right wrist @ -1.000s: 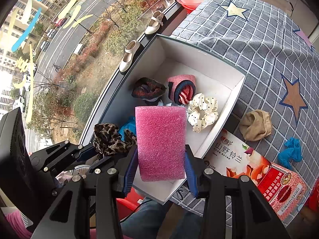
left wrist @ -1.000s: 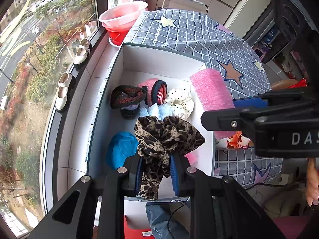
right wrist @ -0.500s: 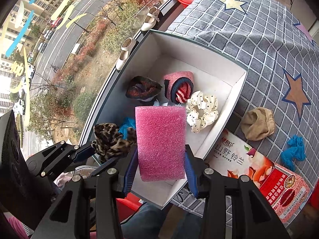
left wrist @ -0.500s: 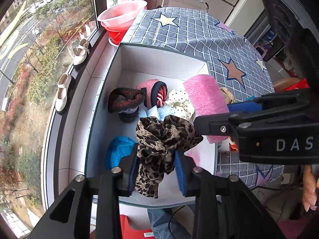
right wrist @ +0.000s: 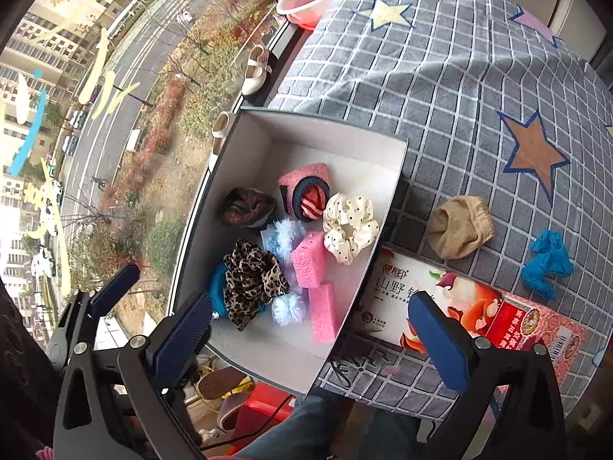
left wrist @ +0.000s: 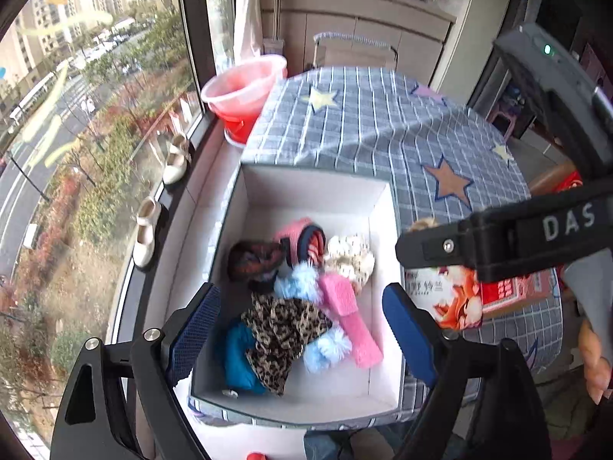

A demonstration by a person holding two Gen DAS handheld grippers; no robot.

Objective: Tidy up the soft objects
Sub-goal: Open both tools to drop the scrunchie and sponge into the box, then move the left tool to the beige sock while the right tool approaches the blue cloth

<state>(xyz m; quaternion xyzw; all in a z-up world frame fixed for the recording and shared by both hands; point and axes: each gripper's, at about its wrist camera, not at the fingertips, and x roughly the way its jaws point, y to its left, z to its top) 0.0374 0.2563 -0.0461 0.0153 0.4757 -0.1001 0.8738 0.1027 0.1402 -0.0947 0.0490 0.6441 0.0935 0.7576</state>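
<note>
both hand-held grippers (left wrist: 299, 329) (right wrist: 306, 329) released, jaws just opened, above box (right wrist: 325, 126) of soft things.

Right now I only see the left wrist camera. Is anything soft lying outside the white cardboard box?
Observer: Yes. A crumpled bright blue cloth lies on the grey checked tablecloth, near the printed food carton.
Operator: Anything else?
Observer: A rolled beige sock lies beside the white cardboard box, apart from its wall.
Operator: Is the right tool free?
Observer: Yes. The right tool is open. Its jaws have just been opening, and nothing is between the pads.
</note>
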